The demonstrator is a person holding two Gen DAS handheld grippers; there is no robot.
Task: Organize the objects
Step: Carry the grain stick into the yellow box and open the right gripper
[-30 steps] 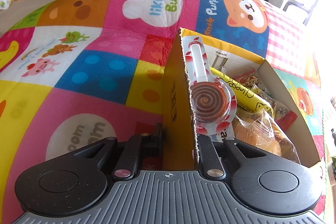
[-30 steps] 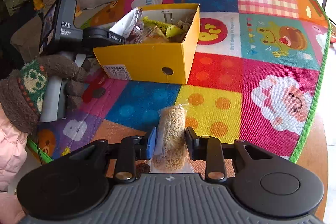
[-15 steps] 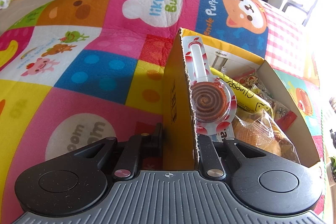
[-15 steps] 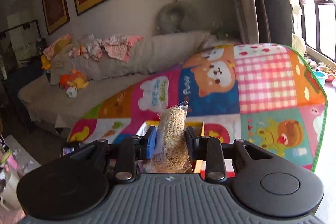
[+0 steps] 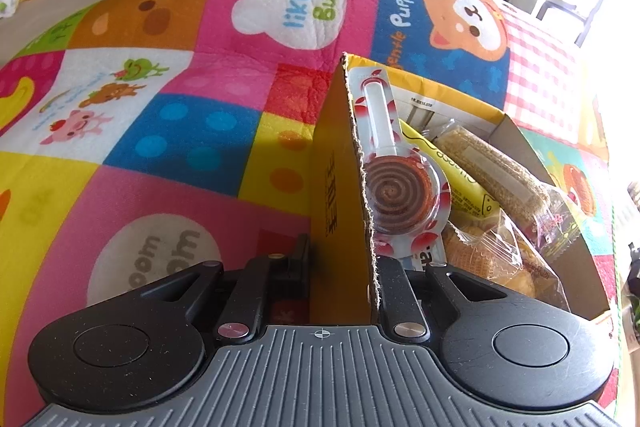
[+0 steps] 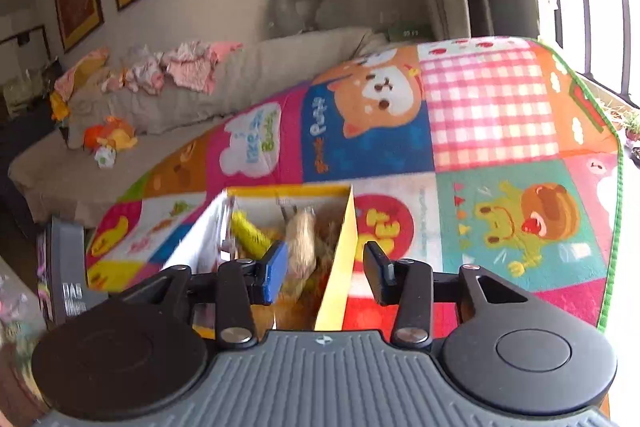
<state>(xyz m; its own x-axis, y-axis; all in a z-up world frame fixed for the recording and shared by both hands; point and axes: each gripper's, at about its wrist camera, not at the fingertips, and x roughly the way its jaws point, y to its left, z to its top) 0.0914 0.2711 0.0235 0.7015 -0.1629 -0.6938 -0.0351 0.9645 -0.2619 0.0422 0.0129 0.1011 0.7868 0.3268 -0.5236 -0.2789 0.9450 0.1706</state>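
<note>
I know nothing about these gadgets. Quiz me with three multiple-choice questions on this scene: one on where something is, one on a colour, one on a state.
1. Where does the grain snack bag lie?
A. on the mat
B. in the box
C. on the sofa

2. What colour is the cardboard box outside?
A. yellow
B. green
C. white

3. How stands the right gripper?
A. shut on the bag
B. shut on the box wall
C. open, holding nothing

Answers:
1 B, it rests on the other snacks inside.
2 A, its outer walls are yellow.
3 C, its fingers stand apart, while the left gripper clamps the box wall.
</note>
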